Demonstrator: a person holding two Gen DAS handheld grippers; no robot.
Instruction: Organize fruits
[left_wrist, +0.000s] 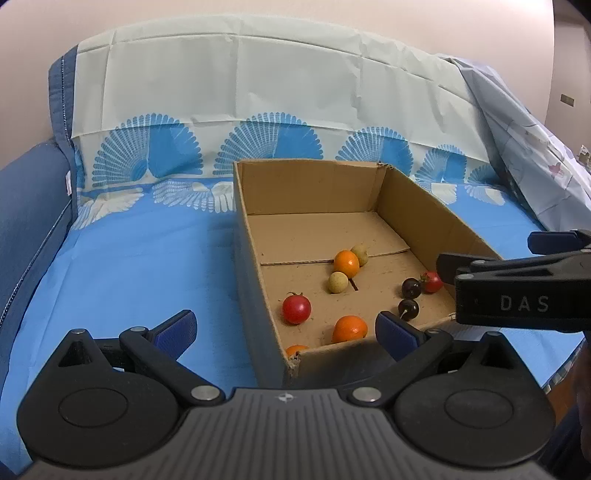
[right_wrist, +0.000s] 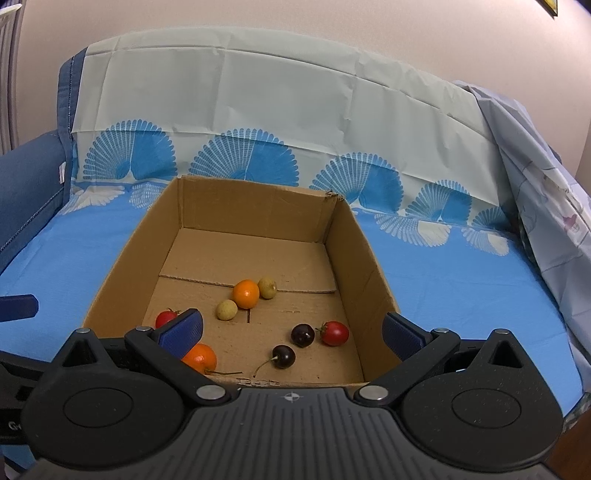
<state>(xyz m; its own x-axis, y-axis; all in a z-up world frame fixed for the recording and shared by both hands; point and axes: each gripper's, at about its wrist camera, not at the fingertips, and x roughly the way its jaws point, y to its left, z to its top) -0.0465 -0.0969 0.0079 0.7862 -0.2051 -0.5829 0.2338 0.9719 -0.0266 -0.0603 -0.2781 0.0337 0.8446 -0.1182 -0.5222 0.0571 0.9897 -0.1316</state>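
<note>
An open cardboard box (left_wrist: 255, 236) (right_wrist: 369, 273) sits on a blue cloth and holds loose fruit. Inside are oranges (left_wrist: 346, 263) (right_wrist: 246, 293), red tomatoes (left_wrist: 296, 309) (right_wrist: 334, 333), dark cherries (left_wrist: 408, 309) (right_wrist: 283, 356) and pale yellow longans (left_wrist: 338, 282) (right_wrist: 226, 309). My left gripper (left_wrist: 286, 328) is open and empty, above the box's near left corner. My right gripper (right_wrist: 291, 334) is open and empty, over the box's near edge. The right gripper also shows from the side in the left wrist view (left_wrist: 517, 291).
The blue fan-patterned cloth (left_wrist: 140, 266) (right_wrist: 461, 288) covers the surface and rises up a backrest behind the box. A dark blue cushion (left_wrist: 26, 206) borders the left. A pale printed cloth (right_wrist: 546, 206) hangs at the right.
</note>
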